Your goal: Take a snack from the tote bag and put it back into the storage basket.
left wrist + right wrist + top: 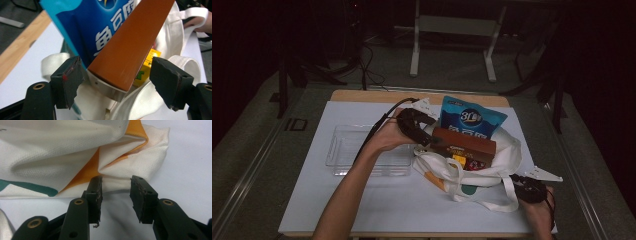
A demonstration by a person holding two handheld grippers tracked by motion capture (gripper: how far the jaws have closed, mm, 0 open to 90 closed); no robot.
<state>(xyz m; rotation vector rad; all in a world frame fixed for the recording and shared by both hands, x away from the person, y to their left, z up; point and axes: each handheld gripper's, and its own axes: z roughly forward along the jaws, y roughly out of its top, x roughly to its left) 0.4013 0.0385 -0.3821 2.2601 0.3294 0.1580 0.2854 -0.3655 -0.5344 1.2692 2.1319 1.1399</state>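
L fingers [73, 80]: spread wide, pads off everything. End of the brown box [127, 47] sits in the gap between them, w/ clear air on both sides, so no grip. Box lies tilted, lower end toward me, upper end running up & away into the mouth of the white tote bag [175, 32]. Blue snack pouch [85, 27] stands right behind the box, touching it; a yellow carton [147, 65] shows just under the box's far edge, inside the bag.

High view: my left gripper [424, 134] is at the left end of the brown box [464, 145], which lies across the bag opening. Blue pouch [472, 117] stands upright at the back of the bag, top sticking well out. Bag [507, 150] is slumped on the white tabletop [362, 200], handles [497, 202] trailing toward me. Clear plastic tray [349, 147] sits just left of the bag, beside my left hand [387, 135].

R fingers [96, 195]: partly apart, a fold of the bag cloth [117, 177] at the tips. Can't tell if pads pinch it or just sit against it. Cloth there is white w/ orange & green print. High view puts my right gripper [524, 189] at the bag's near right corner, low on the tabletop, right hand [539, 212] behind it.
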